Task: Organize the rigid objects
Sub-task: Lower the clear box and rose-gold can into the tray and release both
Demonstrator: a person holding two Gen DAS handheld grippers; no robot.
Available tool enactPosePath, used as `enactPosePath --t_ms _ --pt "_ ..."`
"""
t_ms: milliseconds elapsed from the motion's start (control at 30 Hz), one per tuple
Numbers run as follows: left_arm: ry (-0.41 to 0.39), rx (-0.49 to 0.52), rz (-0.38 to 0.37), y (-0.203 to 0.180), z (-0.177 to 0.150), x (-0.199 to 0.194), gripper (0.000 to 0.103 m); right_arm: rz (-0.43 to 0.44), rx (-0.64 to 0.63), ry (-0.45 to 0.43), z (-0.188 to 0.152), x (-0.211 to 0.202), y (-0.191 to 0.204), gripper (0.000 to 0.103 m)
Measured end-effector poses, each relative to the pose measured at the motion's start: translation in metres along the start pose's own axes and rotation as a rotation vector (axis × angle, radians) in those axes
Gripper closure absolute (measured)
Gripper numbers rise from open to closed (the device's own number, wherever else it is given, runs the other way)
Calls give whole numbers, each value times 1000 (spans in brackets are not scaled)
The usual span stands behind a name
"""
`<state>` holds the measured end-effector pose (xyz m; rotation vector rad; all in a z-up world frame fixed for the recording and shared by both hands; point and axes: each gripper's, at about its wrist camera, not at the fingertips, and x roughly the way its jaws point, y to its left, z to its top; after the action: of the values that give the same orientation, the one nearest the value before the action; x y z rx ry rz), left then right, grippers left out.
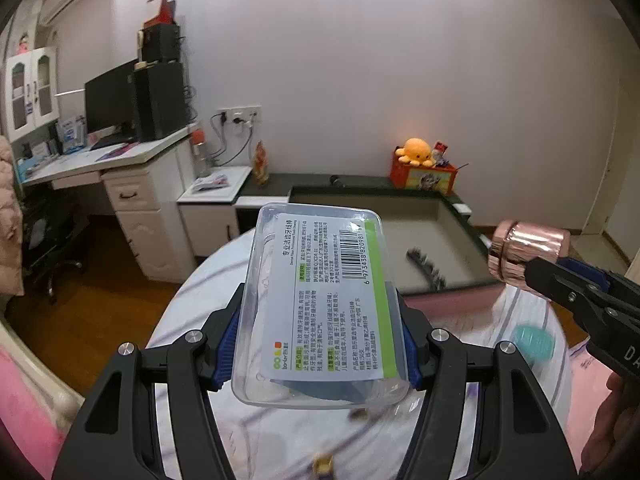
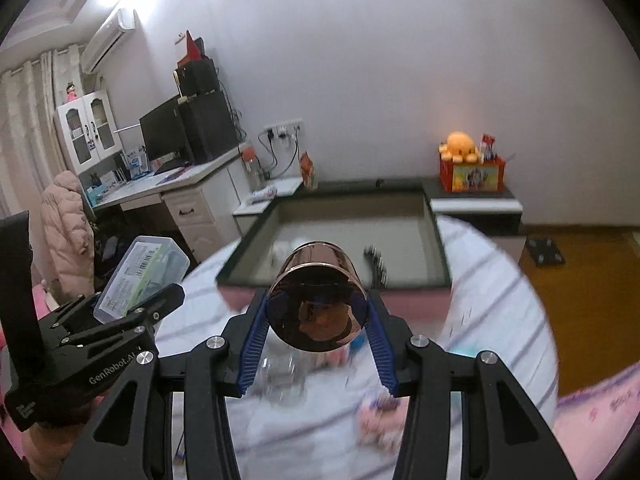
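Note:
My left gripper [image 1: 320, 320] is shut on a clear plastic box [image 1: 316, 300] with a printed label and barcode, held up above the round table; the same box [image 2: 140, 276] shows at the left of the right wrist view. My right gripper [image 2: 318, 320] is shut on a shiny rose-gold cylinder [image 2: 318, 300], its flat mirrored end facing the camera. That cylinder [image 1: 528, 252] appears at the right edge of the left wrist view. Beyond both lies a shallow dark-rimmed tray [image 2: 438, 240] with a black comb-like piece [image 2: 376, 266] inside.
The round table with a striped white cloth [image 2: 500, 300] carries blurred small items, among them a teal object [image 1: 532, 340] and a clear piece [image 2: 284, 376]. A white desk [image 1: 120, 168] with a monitor stands left. An orange plush [image 1: 416, 152] sits on a red box.

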<state>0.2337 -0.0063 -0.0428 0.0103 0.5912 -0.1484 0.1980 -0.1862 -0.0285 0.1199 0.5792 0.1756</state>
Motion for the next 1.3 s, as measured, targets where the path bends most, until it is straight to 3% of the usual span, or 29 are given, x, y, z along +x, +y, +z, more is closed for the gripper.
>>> enactPosePath --t_ms 133,333,533,800,833,867,900,1000,1133,1167,1300 --pt "34 2 -24 -9 30 37 39 -26 -34 7 34 24 -6 55" --pt "112 11 -23 -22 54 101 39 -60 -38 99 64 96 -27 55" --pt "217 -1 -25 -32 57 158 39 -79 -14 217 62 160 -50 55" --pt "306 3 -11 -38 51 189 38 -73 14 306 52 190 -64 54" --pt "312 5 -8 -37 50 190 34 -76 24 306 51 190 -66 54" --pt "316 9 -1 -37 49 190 30 -80 31 303 52 190 -68 50" --pt "313 10 15 -36 49 188 26 -82 39 297 52 188 -69 39" --pt "292 0 19 -30 50 177 15 -73 57 279 53 179 -72 24" --pt "234 -5 44 -22 53 151 3 -83 68 249 59 164 -71 11" --pt "220 -6 44 -19 54 145 2 -83 69 238 61 160 -70 0" --pt "153 -14 58 -13 57 110 0 -84 53 195 67 135 -61 0"
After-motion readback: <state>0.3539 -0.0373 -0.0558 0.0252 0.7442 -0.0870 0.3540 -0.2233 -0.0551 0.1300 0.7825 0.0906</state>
